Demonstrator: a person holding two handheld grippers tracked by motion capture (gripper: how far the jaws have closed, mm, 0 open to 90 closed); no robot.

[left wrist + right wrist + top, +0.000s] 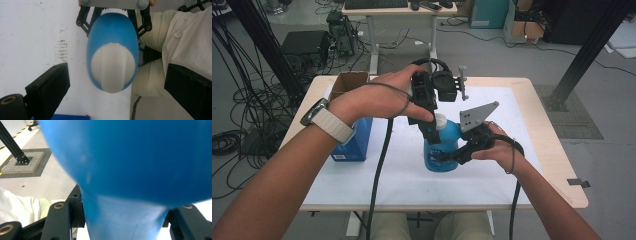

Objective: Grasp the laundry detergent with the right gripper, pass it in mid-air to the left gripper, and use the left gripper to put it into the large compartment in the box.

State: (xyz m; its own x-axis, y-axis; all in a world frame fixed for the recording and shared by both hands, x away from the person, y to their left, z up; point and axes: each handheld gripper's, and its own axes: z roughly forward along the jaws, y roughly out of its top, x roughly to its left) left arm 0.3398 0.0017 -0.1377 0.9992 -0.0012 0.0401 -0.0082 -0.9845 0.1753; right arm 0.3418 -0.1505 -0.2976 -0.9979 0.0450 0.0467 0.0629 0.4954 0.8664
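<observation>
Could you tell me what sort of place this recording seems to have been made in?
Probably a lab or workshop. Cables sprawl across the grey floor, electronic boxes sit beside a black frame post, and a desk with a keyboard stands behind the work table.

A blue bottle [443, 147] with a white cap [440, 120] stands upright. It sits near the surface's [377, 190] middle, slightly toward the near edge.

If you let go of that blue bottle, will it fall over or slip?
The blue bottle looks smooth and rounded, so probably slippery. It is tall with a white cap on top, so it might tip if nudged. The right gripper clamps it, steadying it.
</observation>
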